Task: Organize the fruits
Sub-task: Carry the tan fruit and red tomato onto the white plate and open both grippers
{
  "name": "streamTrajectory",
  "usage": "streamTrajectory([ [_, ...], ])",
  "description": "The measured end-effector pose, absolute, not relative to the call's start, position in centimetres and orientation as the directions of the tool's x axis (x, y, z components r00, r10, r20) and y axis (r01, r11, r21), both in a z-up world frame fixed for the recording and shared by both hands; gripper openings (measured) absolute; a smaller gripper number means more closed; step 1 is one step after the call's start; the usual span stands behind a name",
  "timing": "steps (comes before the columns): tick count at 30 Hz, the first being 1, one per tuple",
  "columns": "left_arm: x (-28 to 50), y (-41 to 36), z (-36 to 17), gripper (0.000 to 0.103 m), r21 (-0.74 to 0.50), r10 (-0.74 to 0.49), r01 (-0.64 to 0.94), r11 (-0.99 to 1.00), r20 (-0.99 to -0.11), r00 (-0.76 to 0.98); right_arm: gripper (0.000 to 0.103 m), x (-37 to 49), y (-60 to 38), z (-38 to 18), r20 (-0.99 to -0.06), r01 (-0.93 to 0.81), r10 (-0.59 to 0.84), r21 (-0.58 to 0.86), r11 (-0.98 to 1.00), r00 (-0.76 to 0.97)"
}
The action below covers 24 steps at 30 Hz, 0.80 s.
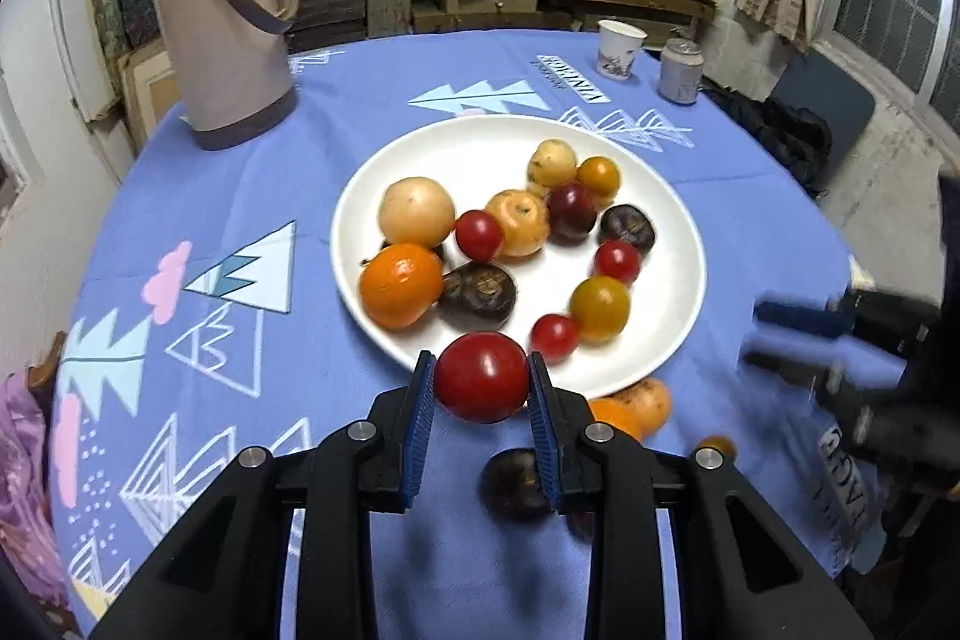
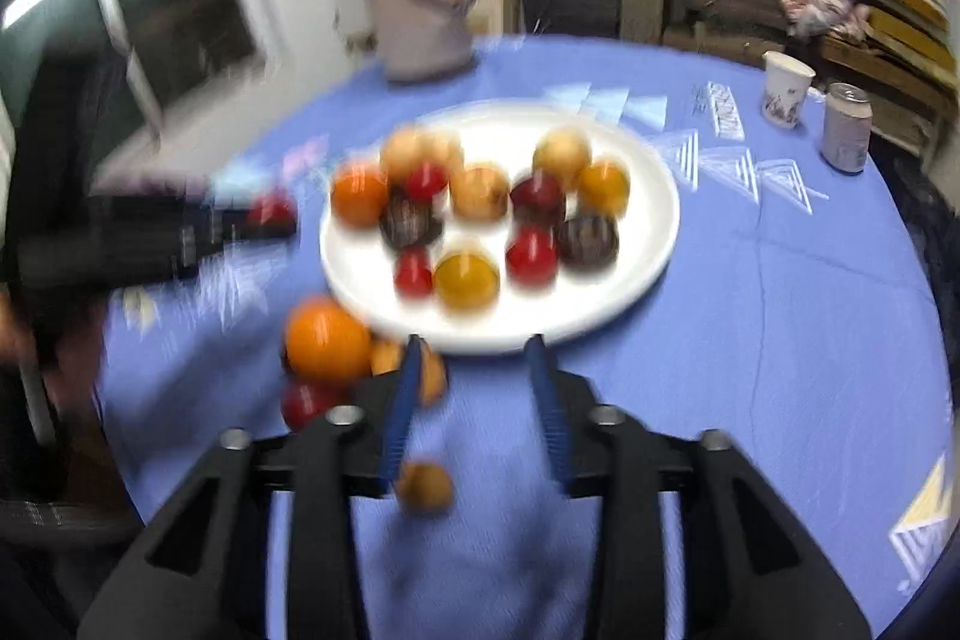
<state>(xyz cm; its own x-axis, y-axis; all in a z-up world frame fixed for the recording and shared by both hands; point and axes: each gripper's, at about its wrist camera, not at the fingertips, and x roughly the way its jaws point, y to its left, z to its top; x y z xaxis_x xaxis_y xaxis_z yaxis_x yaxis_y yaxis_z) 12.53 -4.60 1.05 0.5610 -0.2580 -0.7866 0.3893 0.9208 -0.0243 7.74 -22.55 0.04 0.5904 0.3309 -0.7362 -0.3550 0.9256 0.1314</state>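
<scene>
My left gripper is shut on a red tomato, held above the near rim of the white plate. The plate holds several fruits: an orange, tomatoes, yellow and dark ones. An orange fruit, a dark fruit and a small yellow one lie on the cloth below. My right gripper is open and empty just before the plate. In its blurred view an orange, a red fruit and a small yellow fruit lie on the cloth.
A beige thermos stands at the back left of the blue tablecloth. A paper cup and a can stand at the back right. My right gripper shows blurred in the left wrist view. Stacked boards fill the shelves behind.
</scene>
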Motion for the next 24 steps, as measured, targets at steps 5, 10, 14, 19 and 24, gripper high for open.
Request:
streamTrajectory([
  [5,12.5,-4.0,0.7,0.03,-0.034,-0.26,0.381,0.924,-0.786,0.561,0.041,6.7,-21.1,-2.5,-0.79,-0.407,0.334,0.118,0.906,0.513],
  [10,12.3,-3.4,0.5,0.03,-0.044,-0.257,0.371,0.927,-0.795,0.549,0.026,7.0,-19.9,-4.2,-0.813,-0.403,0.299,0.088,0.911,0.499],
  [14,12.1,-3.4,0.3,0.03,-0.052,-0.263,0.374,0.926,-0.799,0.541,0.026,7.2,-19.8,-4.7,-0.809,-0.388,0.283,0.074,0.919,0.515],
  [19,11.9,-3.4,0.2,0.03,-0.045,-0.259,0.377,0.925,-0.801,0.54,0.025,7.4,-20.7,-3.5,-0.788,-0.358,0.289,0.093,0.929,0.544],
  [24,12.6,-3.5,1.0,0.03,-0.038,-0.258,0.377,0.925,-0.792,0.554,0.026,8.2,-21.7,-0.2,-0.734,-0.347,0.299,0.093,0.933,0.609],
])
